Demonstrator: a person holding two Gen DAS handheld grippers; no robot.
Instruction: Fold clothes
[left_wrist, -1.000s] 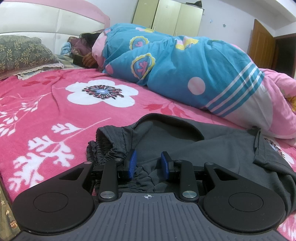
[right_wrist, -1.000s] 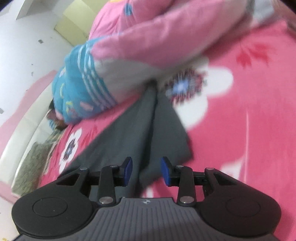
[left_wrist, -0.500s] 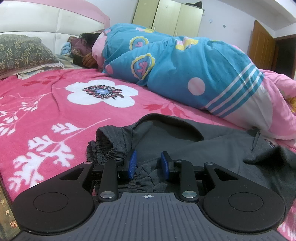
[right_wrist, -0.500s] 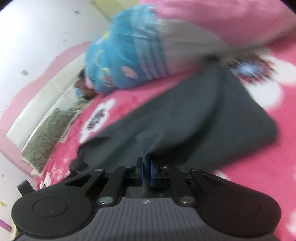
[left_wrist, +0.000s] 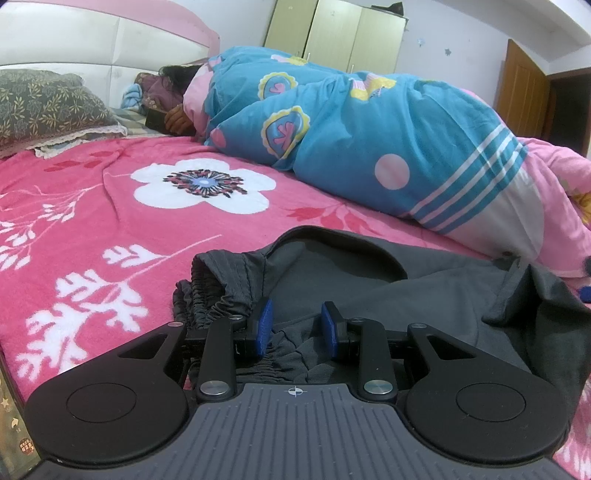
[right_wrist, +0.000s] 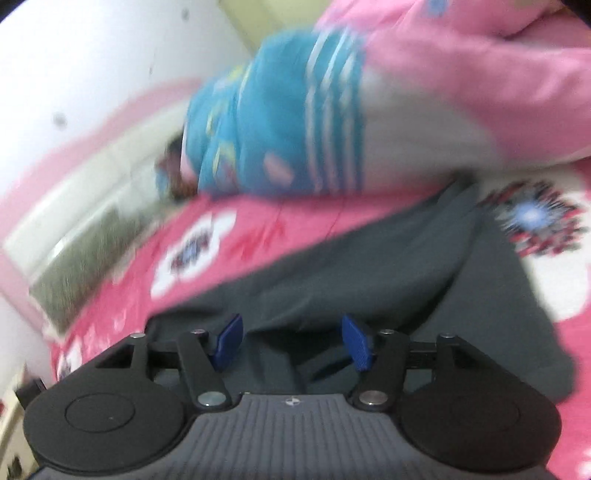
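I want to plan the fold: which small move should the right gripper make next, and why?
Probably lower the right gripper and close on the dark grey trousers: its jaws have just opened, gripping no cloth, while the left gripper sits at the bunched waistband.

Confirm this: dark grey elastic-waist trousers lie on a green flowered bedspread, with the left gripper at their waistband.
One detail is wrong: the flowered bedspread is pink with white flowers, not green, as the left wrist view shows. The dark grey elastic-waist trousers do lie on it, with the left gripper at their waistband.
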